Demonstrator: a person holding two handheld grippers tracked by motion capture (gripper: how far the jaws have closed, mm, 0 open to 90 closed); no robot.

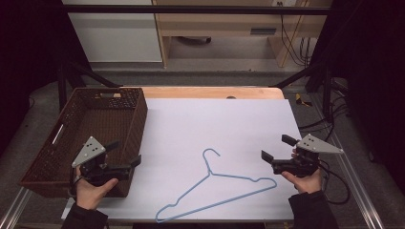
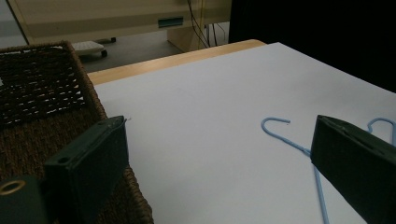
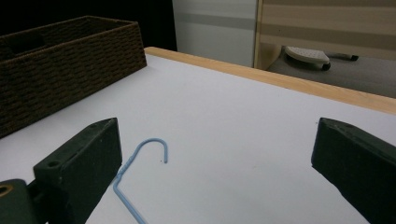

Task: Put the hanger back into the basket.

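This looks like a lab or test room set up for recording. A black metal frame (image 1: 191, 8) stands around the table (image 1: 215, 92), whose top is covered by a plain white sheet (image 1: 219, 124). Black curtains (image 1: 372, 57) close off the left and right sides. On the far side, loose cables (image 1: 291, 43) hang beside a bare wooden desk (image 1: 215, 26) on a grey floor (image 1: 224, 57).

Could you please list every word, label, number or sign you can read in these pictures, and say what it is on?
No readable text anywhere.
The hanger, the basket and the white table sheet carry no lettering.
The small dark plate on the cabinet behind the table may be a label, but it is too small and blurred to read.
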